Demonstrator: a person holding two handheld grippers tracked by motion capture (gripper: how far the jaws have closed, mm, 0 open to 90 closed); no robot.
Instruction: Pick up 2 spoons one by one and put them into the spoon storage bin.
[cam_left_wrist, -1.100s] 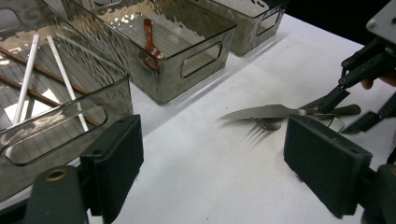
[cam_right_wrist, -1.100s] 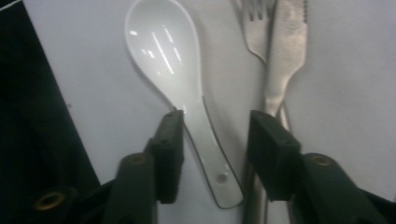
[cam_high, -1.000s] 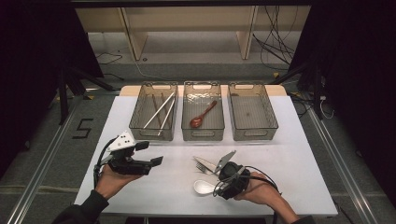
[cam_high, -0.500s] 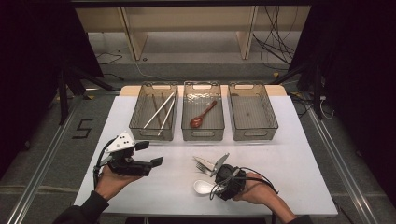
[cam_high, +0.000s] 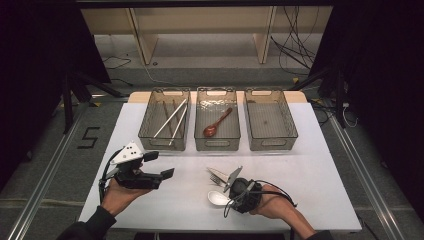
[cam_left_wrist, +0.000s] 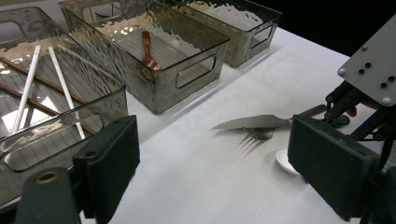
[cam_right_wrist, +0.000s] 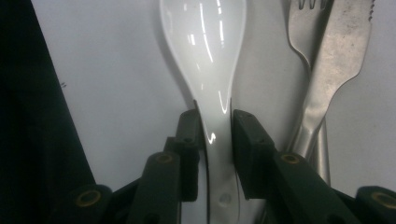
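Sorting is partly done: chopsticks (cam_high: 170, 120) lie in the far-left bin (cam_high: 165, 142), a brown spoon (cam_high: 216, 124) in the middle bin (cam_high: 216, 142), and the far-right bin (cam_high: 272, 142) is empty. Your right gripper (cam_right_wrist: 215, 122) has just been closing and its pads now pinch the white spoon (cam_right_wrist: 205, 51) handle, spoon lying on the near table (cam_high: 325, 175). Fork (cam_high: 216, 179) and knife (cam_high: 219, 172) wait just beside it. Your left gripper (cam_high: 159, 164) hovers wide open, holding nothing.

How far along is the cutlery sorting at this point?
Done: chopsticks lie in the left bin, a brown spoon in the middle bin. In hand: right gripper, jaws just closing, clamps the white spoon. Left: fork and knife on the table.
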